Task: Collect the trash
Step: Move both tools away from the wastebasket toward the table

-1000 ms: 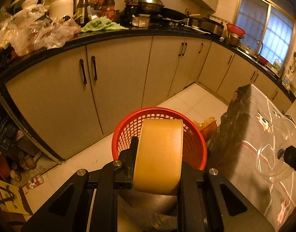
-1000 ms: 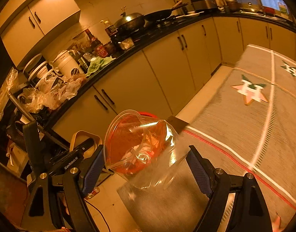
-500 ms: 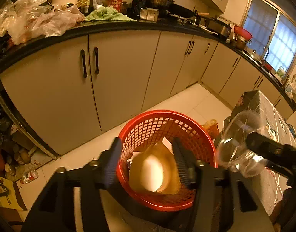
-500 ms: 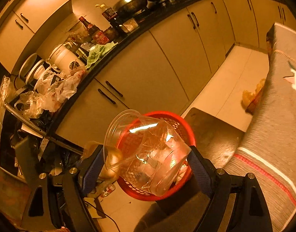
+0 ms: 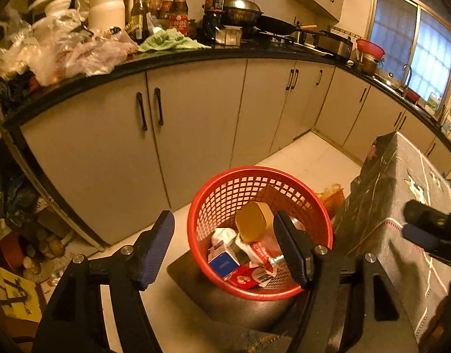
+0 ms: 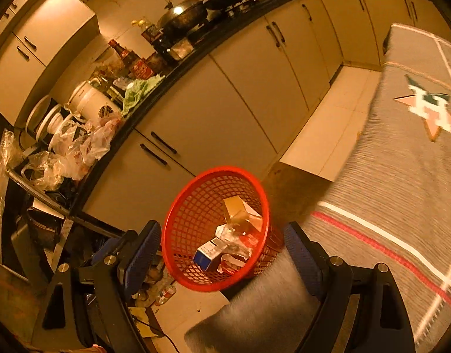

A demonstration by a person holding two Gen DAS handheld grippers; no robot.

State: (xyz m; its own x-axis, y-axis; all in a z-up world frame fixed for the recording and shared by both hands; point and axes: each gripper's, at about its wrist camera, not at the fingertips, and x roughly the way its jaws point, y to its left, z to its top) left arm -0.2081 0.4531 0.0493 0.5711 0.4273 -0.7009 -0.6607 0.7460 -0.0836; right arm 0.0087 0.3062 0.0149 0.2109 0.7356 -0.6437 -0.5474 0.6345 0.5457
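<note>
below both grippers, on a dark stool beside the cloth-covered bench (image 6: 408,158), stands the red mesh basket (image 5: 225,194). inside it lie the trash pieces: a yellow-brown tape roll (image 5: 253,221) propped on top, a blue-and-white carton (image 5: 223,261), a red-and-white wrapper (image 5: 249,275), and a clear plastic cup (image 6: 235,236) that is hard to make out. the left gripper (image 5: 225,250) hangs over the basket with its fingers (image 5: 154,248) spreading wider and nothing pinched between them; the tape roll sits apart, down in the basket. the right gripper (image 6: 222,260) also points at the basket, its blue-padded fingers (image 6: 141,254) spread wide and empty. behind runs a black kitchen counter (image 5: 196,56) above beige cabinets (image 5: 196,117), crowded with bottles, a wok and plastic bags.
</note>
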